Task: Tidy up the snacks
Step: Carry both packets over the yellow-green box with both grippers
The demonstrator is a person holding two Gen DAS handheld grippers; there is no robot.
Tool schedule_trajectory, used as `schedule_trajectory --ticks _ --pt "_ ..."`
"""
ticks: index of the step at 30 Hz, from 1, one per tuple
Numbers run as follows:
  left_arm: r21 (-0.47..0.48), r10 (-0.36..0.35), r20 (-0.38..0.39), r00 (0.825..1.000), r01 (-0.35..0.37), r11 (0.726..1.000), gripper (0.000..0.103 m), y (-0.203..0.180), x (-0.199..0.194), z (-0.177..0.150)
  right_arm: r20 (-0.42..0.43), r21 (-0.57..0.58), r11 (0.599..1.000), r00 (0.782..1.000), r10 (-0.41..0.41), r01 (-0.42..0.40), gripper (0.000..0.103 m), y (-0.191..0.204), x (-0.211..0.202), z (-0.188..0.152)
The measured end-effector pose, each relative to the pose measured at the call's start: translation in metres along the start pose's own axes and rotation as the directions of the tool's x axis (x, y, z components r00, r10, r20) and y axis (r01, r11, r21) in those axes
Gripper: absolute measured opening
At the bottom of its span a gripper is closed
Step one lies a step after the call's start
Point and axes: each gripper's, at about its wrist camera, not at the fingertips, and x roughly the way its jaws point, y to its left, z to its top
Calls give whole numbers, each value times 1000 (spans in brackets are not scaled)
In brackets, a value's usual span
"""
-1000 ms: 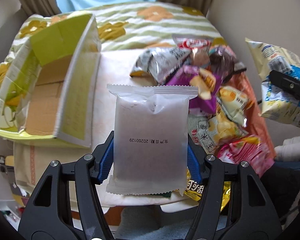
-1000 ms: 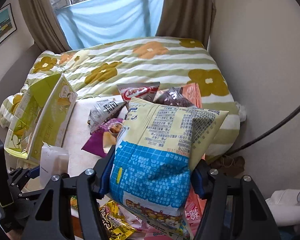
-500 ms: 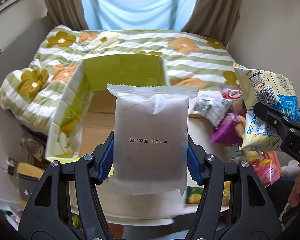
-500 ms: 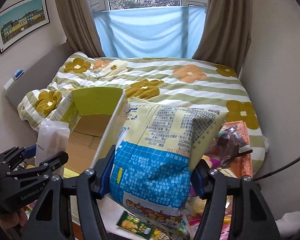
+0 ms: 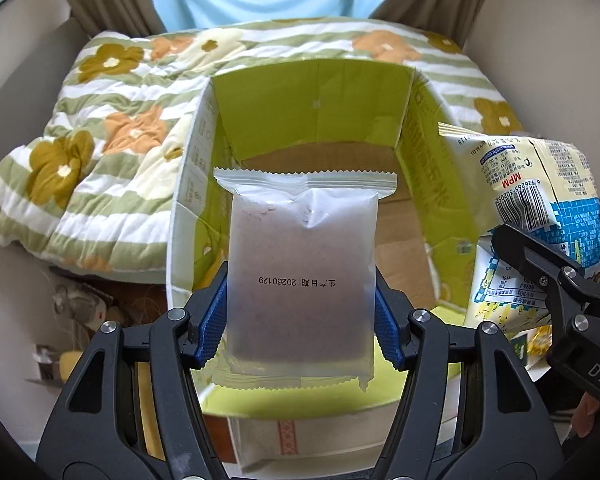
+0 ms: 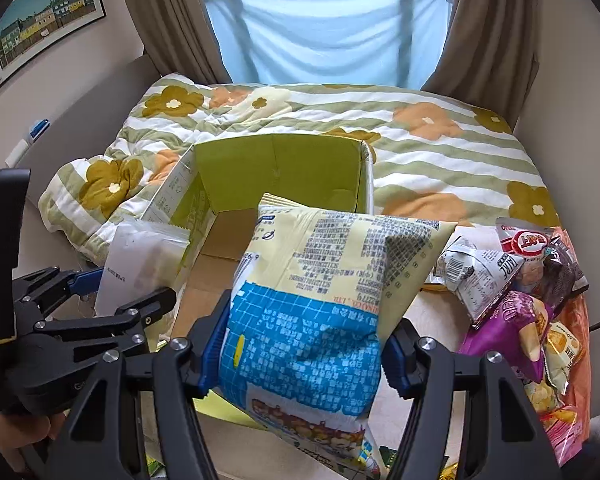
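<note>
Two jaws gripping, left gripper (image 5: pixel 302 320) white packet (image 5: pixel 302 268), right gripper (image 6: pixel 302 354) blue-yellow bag (image 6: pixel 316 312), over box (image 6: pixel 278 168)

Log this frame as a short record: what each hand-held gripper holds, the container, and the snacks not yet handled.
left hand-held gripper: shut on white translucent packet, held upright in front of the box
right hand-held gripper: shut on yellow and blue snack bag
container: green cardboard box, open, no snacks visible inside
remaining: snack pile, right of the box
</note>
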Motion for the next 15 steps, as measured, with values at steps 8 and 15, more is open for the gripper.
schedule_trajectory --ticks 8,15 --pt "71 2 -82 997 4 997 59 -6 43 -3 -77 -44 999 997 -28 24 60 10 30 -4" --pt "76 58 -127 990 -49 996 65 -9 56 -10 -97 -95 995 995 -1 -8 60 6 42 -2"
